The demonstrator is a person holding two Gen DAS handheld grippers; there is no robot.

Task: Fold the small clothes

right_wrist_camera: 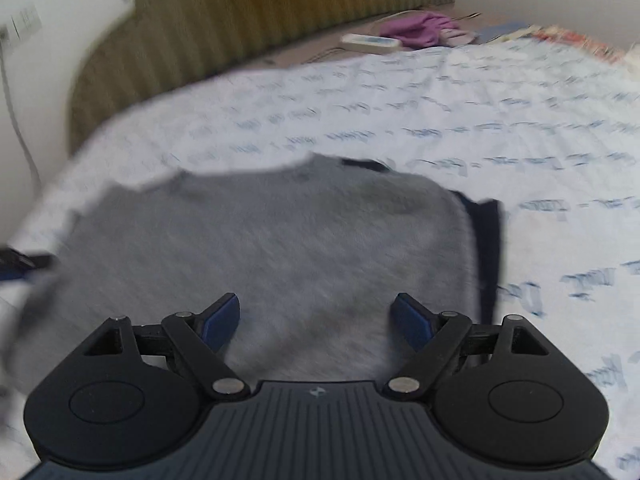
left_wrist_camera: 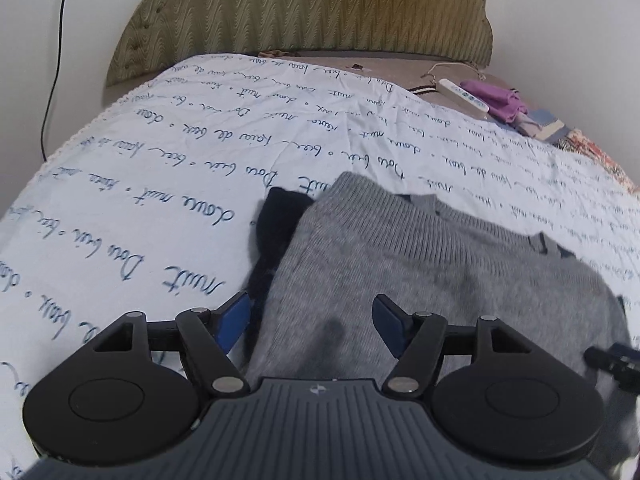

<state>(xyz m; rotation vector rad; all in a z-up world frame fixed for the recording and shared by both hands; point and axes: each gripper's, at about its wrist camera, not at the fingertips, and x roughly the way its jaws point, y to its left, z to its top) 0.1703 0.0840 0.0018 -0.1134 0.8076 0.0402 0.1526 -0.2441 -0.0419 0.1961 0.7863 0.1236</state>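
A small grey knit sweater [left_wrist_camera: 420, 256] with dark navy trim lies on the white bedspread [left_wrist_camera: 160, 184]. My left gripper [left_wrist_camera: 310, 316] hovers over its near left part, jaws wide apart, nothing between the blue pads [left_wrist_camera: 234, 320]. A navy part [left_wrist_camera: 276, 228] sticks out at the sweater's left side. In the blurred right wrist view the same sweater [right_wrist_camera: 280, 240] fills the middle, and my right gripper [right_wrist_camera: 318, 316] stands open above its near edge. A navy edge [right_wrist_camera: 486, 248] shows along its right side. The other gripper's tip shows at the right edge [left_wrist_camera: 612, 360] of the left wrist view.
The bedspread [right_wrist_camera: 480, 128] carries blue handwriting print. An olive padded headboard [left_wrist_camera: 300, 12] stands at the far end. By it lie a white power strip [left_wrist_camera: 464, 94], purple cloth [left_wrist_camera: 496, 98] and patterned fabric [left_wrist_camera: 592, 152]. A black cable [left_wrist_camera: 56, 60] hangs on the left wall.
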